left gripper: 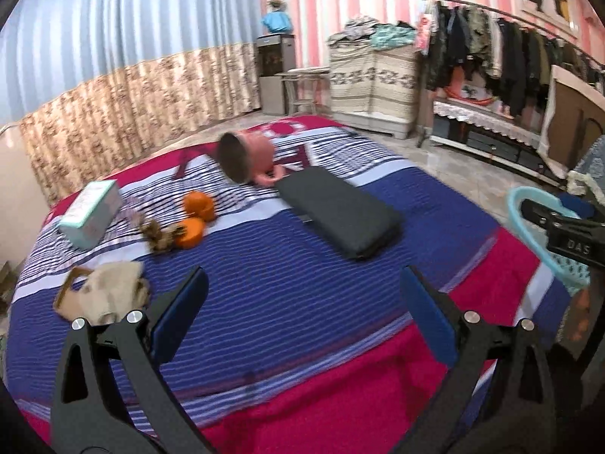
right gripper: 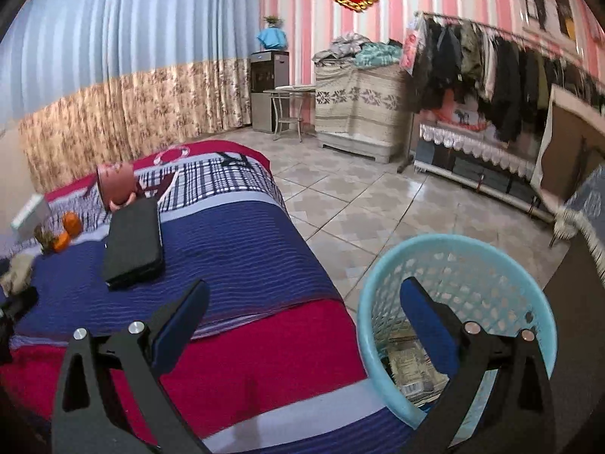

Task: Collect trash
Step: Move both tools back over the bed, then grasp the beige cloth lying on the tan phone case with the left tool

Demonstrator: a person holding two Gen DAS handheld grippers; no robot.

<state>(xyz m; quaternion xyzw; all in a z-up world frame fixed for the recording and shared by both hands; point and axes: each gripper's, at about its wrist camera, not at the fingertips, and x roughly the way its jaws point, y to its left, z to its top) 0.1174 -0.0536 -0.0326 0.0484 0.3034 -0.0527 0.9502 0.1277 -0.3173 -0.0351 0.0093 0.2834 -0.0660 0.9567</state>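
Both claws stand wide open and hold nothing. Left gripper hovers over the near part of the striped bedspread; right gripper hangs at the bed's edge, its right finger directly above the mouth of the light-blue plastic basket, which stands on the tiled floor just beside the bed.

Findings on the trash:
- Crumpled brown paper bag lies on the bedspread just to the left of the left gripper's left finger, apart from it.
- Brownish dry scraps, too blurred to identify, lie touching or nearly touching the nearer of two orange fruits.
- Printed wrapper or packet already lies at the bottom of the basket.

Other items on the bed, judged not to be trash: a pale boxed tissue pack, a pink jug tipped on its side, and a dark flat case just beside the jug.

Assessment: one deposit appears complete, and the step in hand is the reach for the next piece. The paper bag is the nearest candidate. The next move calls for the left gripper to swing left and down, straddle a raised fold of the bag, and close without pinching the bedspread beneath. Soft paper may slip, so a deep bite is advisable.
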